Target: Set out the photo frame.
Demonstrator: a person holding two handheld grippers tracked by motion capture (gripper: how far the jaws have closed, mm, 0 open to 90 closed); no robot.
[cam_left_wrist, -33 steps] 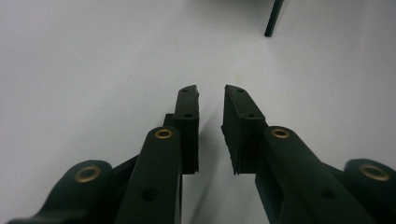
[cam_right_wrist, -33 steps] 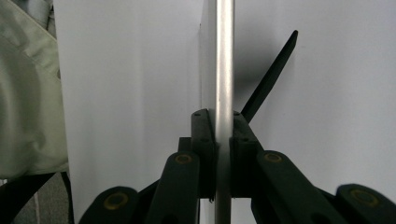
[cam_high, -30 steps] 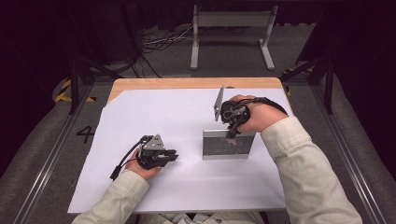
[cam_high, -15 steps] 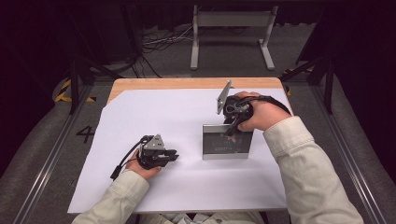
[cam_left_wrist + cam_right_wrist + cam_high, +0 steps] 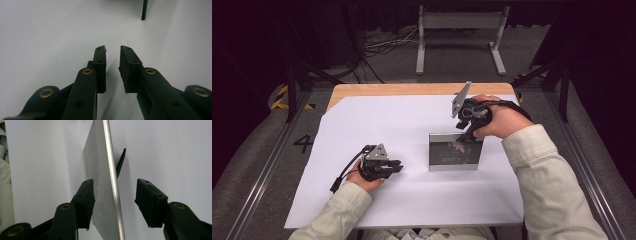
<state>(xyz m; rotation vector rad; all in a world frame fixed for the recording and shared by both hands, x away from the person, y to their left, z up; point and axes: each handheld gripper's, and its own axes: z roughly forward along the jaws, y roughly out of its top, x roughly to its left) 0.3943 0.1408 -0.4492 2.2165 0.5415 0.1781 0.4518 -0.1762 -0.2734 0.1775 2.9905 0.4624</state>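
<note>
A silver-rimmed picture frame (image 5: 454,152) stands upright on the white sheet (image 5: 362,125), right of centre. My right gripper (image 5: 464,137) is open over the frame's top right corner. In the right gripper view the frame (image 5: 100,170) runs edge-on between the jaws of that gripper (image 5: 115,181). The left pad is close to the glass and the right pad is well apart. The frame's black prop (image 5: 121,161) sticks out behind it. My left gripper (image 5: 398,166) rests on the sheet to the frame's left. Its jaws (image 5: 113,48) are slightly apart with nothing between them.
The white sheet covers a wooden table (image 5: 387,90) whose far edge shows bare. A grey metal stand (image 5: 459,20) and cables lie on the floor beyond it. A dark upright edge (image 5: 143,10) shows far ahead of the left gripper.
The frame's top edge has risen a little, so it stands more upright. The right hand has shifted slightly to the right. The left hand has not moved.
</note>
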